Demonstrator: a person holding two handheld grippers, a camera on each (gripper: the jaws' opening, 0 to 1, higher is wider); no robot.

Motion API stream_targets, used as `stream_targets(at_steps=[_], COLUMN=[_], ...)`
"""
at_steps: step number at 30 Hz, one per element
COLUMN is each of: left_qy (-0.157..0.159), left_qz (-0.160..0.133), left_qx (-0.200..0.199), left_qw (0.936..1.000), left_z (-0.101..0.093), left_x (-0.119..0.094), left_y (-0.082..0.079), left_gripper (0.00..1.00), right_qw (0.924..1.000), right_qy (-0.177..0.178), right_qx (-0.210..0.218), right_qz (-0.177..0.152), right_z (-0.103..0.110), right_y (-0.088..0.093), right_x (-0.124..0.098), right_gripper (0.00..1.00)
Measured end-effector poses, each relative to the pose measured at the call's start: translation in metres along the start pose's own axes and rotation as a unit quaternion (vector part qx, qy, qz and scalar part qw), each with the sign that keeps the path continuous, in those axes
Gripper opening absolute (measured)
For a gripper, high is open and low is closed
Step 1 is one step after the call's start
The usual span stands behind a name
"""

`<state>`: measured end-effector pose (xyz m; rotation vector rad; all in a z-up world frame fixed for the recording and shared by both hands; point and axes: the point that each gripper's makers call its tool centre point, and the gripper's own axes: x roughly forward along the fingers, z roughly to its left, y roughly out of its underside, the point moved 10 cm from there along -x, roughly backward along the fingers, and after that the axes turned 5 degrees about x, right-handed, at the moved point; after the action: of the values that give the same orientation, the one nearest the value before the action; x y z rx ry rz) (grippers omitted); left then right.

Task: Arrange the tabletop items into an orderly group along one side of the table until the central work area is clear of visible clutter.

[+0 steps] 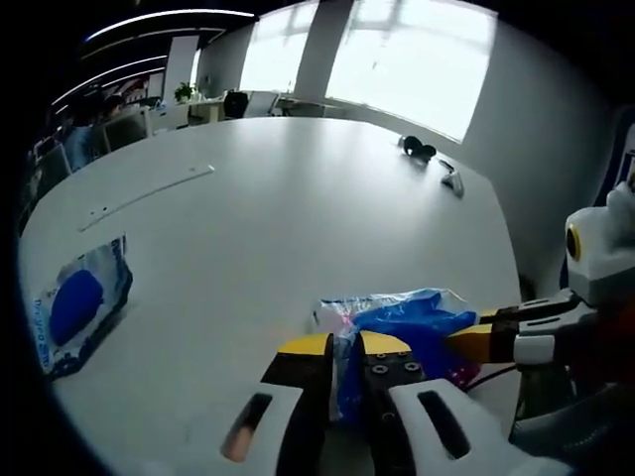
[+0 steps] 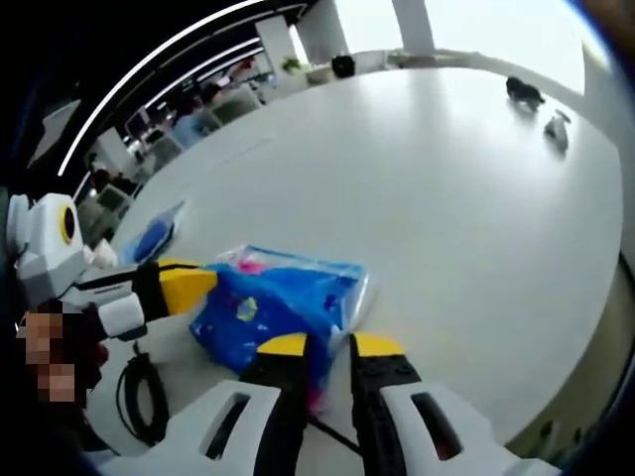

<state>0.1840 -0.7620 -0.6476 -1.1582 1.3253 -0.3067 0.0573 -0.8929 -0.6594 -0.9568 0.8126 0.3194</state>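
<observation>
Both the left gripper [image 1: 344, 359] and right gripper [image 2: 326, 349] are clamping the blue bag [image 1: 412, 322] near the tabletop's [image 1: 298, 198] edge, while another packet [image 1: 81, 302] is waiting across the tabletop.

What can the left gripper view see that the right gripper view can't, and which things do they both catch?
Left gripper view alone: a long white strip lying far across the table.

Right gripper view alone: a black cable looped near the table edge.

Both: the blue bag pinched by the left claw and right claw, a second packet, and small dark items at the far side.
</observation>
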Motion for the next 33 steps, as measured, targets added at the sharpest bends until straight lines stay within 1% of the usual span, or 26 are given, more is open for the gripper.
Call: stream_targets(at_steps=[6,11,17,21,24,33], left_qy=[-0.005,-0.012,-0.023,-0.032,-0.035,-0.054], left_qz=[-0.01,-0.025,-0.04,-0.047,-0.05,-0.068], left_qx=[-0.003,-0.009,-0.013,-0.014,-0.016,-0.017], left_qw=[0.9999,0.9996,0.9989,0.9983,0.998,0.9961], left_z=[0.004,0.01,0.023,0.033,0.04,0.062], left_x=[-0.004,-0.009,-0.015,-0.016,-0.017,-0.02], left_y=[-0.005,-0.014,-0.025,-0.03,-0.035,-0.054], left_gripper=[0.06,0.05,0.04,0.04,0.04,0.04], right_qw=[1.0,0.9999,0.9993,0.999,0.9985,0.9964], right_qy=[-0.004,-0.012,-0.02,-0.027,-0.034,-0.055], right_qx=[-0.003,-0.005,-0.014,-0.02,-0.034,-0.056], right_qz=[-0.005,-0.009,-0.027,-0.029,-0.027,-0.031], right_z=[0.006,0.013,0.024,0.032,0.037,0.056], right_y=[-0.006,-0.015,-0.033,-0.044,-0.052,-0.077], right_x=[0.0,0.003,0.006,0.011,0.016,0.03], right_gripper=[0.06,0.05,0.02,0.02,0.02,0.01])
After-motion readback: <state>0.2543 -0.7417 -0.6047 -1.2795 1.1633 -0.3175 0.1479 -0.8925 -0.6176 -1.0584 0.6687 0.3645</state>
